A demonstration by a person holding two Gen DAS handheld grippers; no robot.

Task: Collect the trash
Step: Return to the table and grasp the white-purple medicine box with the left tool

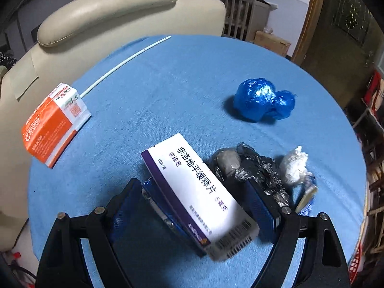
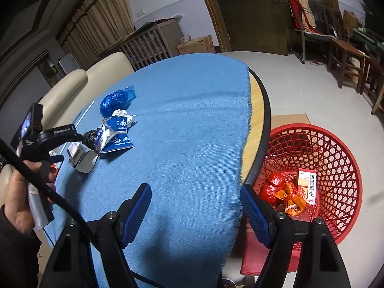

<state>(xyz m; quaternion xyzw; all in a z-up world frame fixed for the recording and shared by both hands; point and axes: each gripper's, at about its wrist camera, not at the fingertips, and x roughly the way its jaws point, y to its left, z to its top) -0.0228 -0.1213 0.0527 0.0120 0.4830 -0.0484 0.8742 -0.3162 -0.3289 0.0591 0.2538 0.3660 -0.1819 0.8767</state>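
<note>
Orange carton [image 1: 54,124] lies at 9 o'clock on the blue cloth [image 1: 168,91]. The left gripper [image 1: 194,199] straddles the white medicine box [image 1: 194,192], tilted, jaws spread (contact unclear). The right gripper [image 2: 195,206] hovers spread over the cloth; red basket [image 2: 336,158] at 3 o'clock.

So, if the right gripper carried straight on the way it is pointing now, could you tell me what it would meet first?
Most likely just the blue tablecloth. The right gripper is open and empty, and no trash lies ahead of it; the red basket sits off to its right. Depth is hard to judge here.
</note>
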